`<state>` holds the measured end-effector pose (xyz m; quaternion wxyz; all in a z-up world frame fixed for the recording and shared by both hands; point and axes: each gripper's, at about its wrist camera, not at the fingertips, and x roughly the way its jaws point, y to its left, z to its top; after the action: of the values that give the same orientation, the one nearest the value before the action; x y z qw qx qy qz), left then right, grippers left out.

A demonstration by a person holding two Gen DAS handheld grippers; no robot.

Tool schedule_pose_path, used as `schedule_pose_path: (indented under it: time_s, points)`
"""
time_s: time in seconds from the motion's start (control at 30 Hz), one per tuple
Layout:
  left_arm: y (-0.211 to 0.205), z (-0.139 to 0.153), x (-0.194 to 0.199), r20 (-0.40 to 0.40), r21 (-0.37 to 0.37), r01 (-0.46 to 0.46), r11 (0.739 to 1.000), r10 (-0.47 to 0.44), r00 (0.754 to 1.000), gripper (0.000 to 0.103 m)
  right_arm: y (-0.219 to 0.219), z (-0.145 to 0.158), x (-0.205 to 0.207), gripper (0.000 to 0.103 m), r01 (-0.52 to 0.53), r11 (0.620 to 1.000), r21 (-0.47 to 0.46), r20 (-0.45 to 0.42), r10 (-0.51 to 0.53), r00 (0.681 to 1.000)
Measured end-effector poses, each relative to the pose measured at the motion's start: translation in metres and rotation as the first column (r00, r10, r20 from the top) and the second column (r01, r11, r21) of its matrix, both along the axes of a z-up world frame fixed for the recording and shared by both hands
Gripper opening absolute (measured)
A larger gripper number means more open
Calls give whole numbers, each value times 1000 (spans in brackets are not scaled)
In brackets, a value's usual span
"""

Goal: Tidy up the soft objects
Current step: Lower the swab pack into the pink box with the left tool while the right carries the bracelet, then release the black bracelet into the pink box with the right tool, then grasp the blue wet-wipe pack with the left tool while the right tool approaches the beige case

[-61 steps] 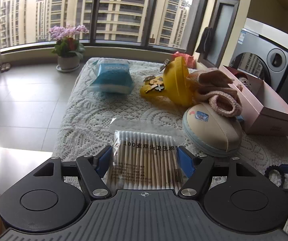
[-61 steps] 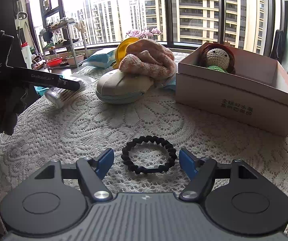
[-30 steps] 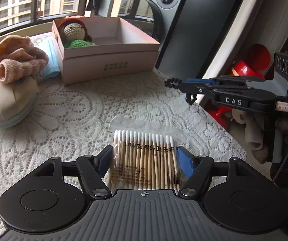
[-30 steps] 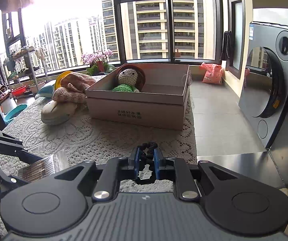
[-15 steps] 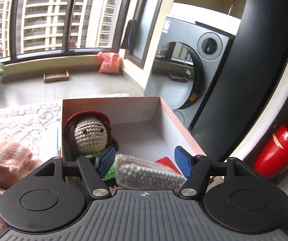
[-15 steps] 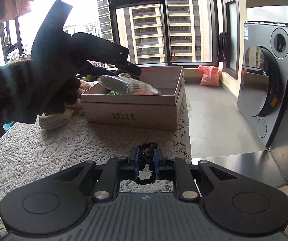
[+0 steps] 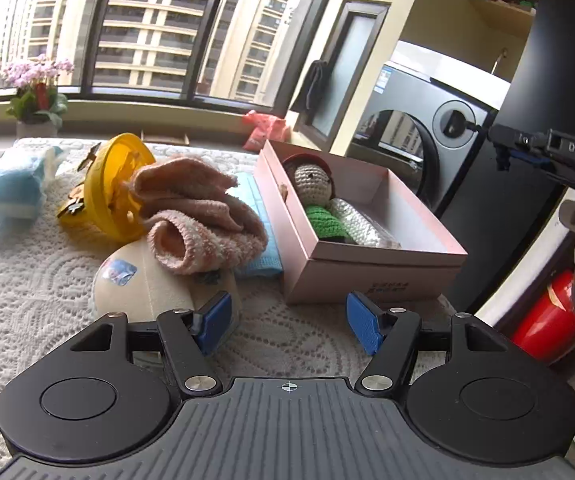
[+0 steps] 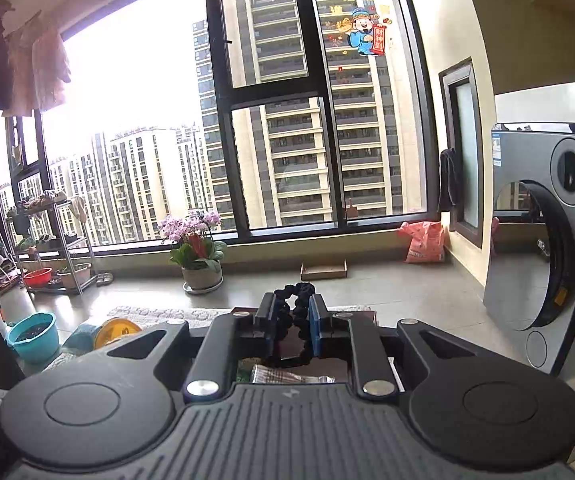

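My left gripper [image 7: 287, 322] is open and empty, low over the lace tablecloth [image 7: 27, 292] in front of the pink box [image 7: 371, 272]. The box holds a crocheted doll [image 7: 315, 196] and the pack of cotton swabs [image 7: 357, 224] beside it. A pink towel [image 7: 199, 216] lies on a beige oval case [image 7: 147, 284] left of the box. My right gripper [image 8: 293, 326] is shut on a black bead bracelet [image 8: 295, 312] and is held high above the box; the swab pack [image 8: 287, 376] shows below it. The right gripper also shows in the left wrist view [image 7: 543, 156].
A yellow round toy [image 7: 115, 188] and a blue tissue pack [image 7: 11, 192] lie at the back of the table. A light blue cloth [image 7: 255, 220] lies under the towel. A washing machine [image 7: 427, 136] stands behind the box. A red object [image 7: 547, 320] sits off the table's right edge.
My left gripper let go of the cotton swab pack in the box, opened and drew back over the table. My right gripper rose over the box with the bracelet.
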<state>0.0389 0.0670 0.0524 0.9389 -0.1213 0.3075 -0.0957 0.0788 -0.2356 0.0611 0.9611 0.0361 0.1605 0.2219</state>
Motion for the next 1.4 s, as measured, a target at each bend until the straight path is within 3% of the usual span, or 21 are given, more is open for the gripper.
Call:
schedule_pose_path:
  time_s: [0.07, 0.13, 0.27, 0.37, 0.57, 0.77, 0.87, 1.0, 1.27, 1.37, 1.4]
  points:
    - [6, 0, -7, 12, 53, -27, 998, 26, 1000, 69, 10, 19, 29, 56, 13, 1000, 17, 23, -13, 1000]
    - [17, 0, -15, 29, 81, -60, 995, 58, 998, 69, 19, 31, 60, 56, 19, 1000, 4, -24, -19, 1000]
    - [39, -3, -19, 40, 33, -104, 994, 102, 994, 69, 19, 27, 84, 60, 40, 999, 20, -128, -37, 991]
    - [54, -9, -15, 32, -7, -146, 989, 146, 989, 69, 15, 4, 77, 60, 47, 999, 18, -196, -42, 980]
    - [71, -17, -12, 29, -80, -205, 976, 208, 978, 69, 53, -34, 47, 60, -60, 991, -121, -264, 26, 964]
    - [103, -8, -11, 83, -89, -267, 960, 274, 958, 69, 129, -30, 34, 72, -206, 959, -192, -251, 155, 956]
    - [139, 12, 9, 137, -31, -343, 939, 344, 929, 69, 161, -23, 35, 72, -248, 950, -188, -238, 201, 950]
    - [182, 20, 64, 92, -4, -385, 923, 384, 919, 69, 196, -24, 30, 72, -313, 929, -195, -232, 266, 936]
    - [202, -29, 142, -121, 83, -388, 918, 396, 910, 71, 214, -35, 18, 72, -363, 887, -286, -246, 298, 922]
    - [199, -37, 141, -61, 103, -408, 907, 415, 908, 72, 212, -30, 25, 72, -353, 888, -294, -261, 281, 924]
    - [199, -36, 138, -55, 87, -410, 908, 415, 908, 68, 213, -29, 27, 72, -348, 889, -296, -263, 274, 925]
